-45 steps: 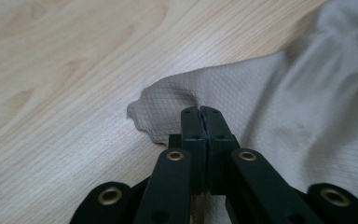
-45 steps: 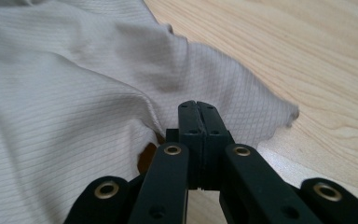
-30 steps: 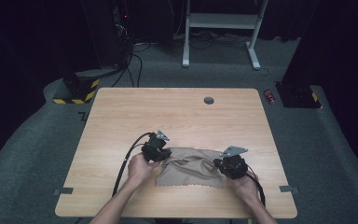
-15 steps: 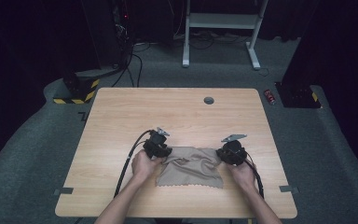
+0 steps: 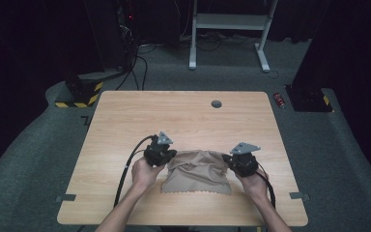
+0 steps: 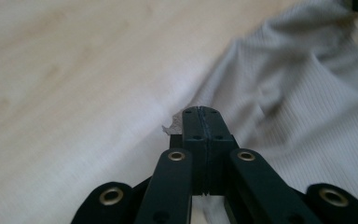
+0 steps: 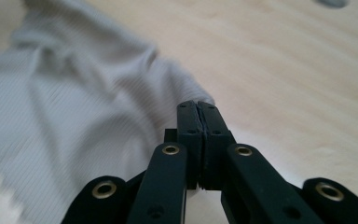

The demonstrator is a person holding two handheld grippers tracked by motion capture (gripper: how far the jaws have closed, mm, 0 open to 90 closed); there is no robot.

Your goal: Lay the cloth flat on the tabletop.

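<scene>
A tan ribbed cloth (image 5: 198, 174) lies rumpled on the wooden table (image 5: 183, 116) near the front edge. My left gripper (image 5: 169, 159) is at the cloth's far left corner. Its jaws have just been closing and now stand shut on the cloth's edge (image 6: 298, 102), as the left gripper (image 6: 200, 112) view shows. My right gripper (image 5: 228, 160) is at the far right corner. In its own view the right gripper (image 7: 198, 105) is shut on a fold of the cloth (image 7: 51, 107). A hand holds each gripper from below.
A round grommet (image 5: 216, 104) sits near the table's far edge. The left gripper's black cable (image 5: 128, 166) loops across the table to the front. On the floor beyond are a white desk frame (image 5: 227, 29), a yellow-and-black striped box (image 5: 79, 92) and a red can (image 5: 280, 100).
The right gripper has moved away from the person, level with the left one. The cloth's far edge has bunched up and wrinkled between the two grippers.
</scene>
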